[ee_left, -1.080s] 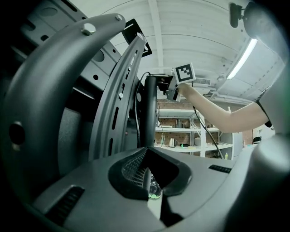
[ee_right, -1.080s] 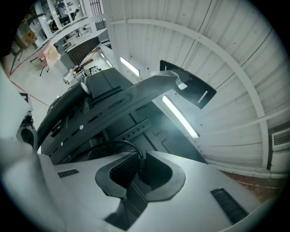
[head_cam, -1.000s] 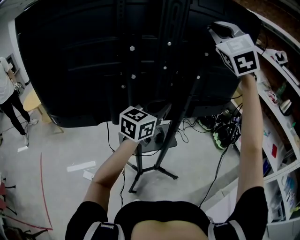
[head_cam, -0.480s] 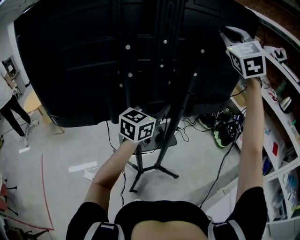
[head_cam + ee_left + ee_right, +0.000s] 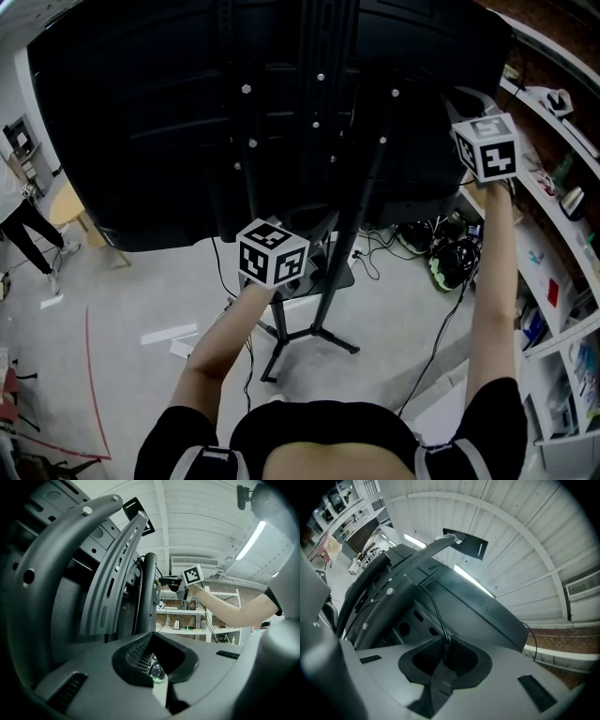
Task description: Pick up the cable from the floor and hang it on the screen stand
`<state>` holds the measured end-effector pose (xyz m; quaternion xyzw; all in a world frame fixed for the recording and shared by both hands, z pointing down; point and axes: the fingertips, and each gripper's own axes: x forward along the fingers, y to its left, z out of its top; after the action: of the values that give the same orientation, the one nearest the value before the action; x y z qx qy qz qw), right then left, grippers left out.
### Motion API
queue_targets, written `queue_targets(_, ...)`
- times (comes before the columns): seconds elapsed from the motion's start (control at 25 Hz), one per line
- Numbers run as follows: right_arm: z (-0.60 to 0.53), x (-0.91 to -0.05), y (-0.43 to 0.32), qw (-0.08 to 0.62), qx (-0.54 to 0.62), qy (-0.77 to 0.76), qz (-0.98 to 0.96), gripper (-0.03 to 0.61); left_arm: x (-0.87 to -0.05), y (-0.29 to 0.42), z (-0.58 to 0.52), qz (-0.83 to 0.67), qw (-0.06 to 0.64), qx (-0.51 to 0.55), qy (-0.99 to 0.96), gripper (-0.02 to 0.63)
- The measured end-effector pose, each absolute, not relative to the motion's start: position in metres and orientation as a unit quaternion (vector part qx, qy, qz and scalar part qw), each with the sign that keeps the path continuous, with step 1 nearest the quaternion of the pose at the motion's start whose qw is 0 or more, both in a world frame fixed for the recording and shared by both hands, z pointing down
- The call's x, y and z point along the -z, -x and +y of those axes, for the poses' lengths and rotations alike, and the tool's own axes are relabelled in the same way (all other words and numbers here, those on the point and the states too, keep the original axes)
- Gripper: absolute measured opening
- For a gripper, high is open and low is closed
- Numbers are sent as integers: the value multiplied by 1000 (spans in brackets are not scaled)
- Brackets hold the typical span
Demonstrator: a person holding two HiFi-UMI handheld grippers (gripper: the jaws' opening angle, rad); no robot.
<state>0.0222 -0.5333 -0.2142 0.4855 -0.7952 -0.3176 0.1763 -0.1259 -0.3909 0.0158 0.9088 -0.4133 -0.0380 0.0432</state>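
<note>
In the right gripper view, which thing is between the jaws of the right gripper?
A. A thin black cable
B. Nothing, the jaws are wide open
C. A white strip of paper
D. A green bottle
A: in the right gripper view, the right gripper has its jaws closed on a thin black cable that runs up toward the screen stand.

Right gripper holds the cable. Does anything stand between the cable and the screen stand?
Nothing visible does. The cable, pinched in the right gripper, runs through open air straight up to the back of the screen stand.
</note>
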Motion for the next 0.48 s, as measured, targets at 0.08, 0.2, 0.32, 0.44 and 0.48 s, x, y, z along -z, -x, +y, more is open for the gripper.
queue_targets(0.08,-533,195,-17,172,305,-478,-806,71,-18,124,-389,-413,41,37,-909,3)
queue_targets(0.2,-527,170,-6,163,294,-466,-819,71,-25,121,-384,-413,41,35,-909,3)
queue_targets(0.32,-521,150,6,158,289,-454,-828,71,-35,121,-379,-414,43,36,-909,3)
queue_targets(0.44,-519,129,12,161,281,-449,-833,71,-50,119,-371,-413,47,34,-909,3)
queue_targets(0.48,-519,120,14,165,277,-448,-834,71,-56,119,-369,-413,49,32,-909,3)
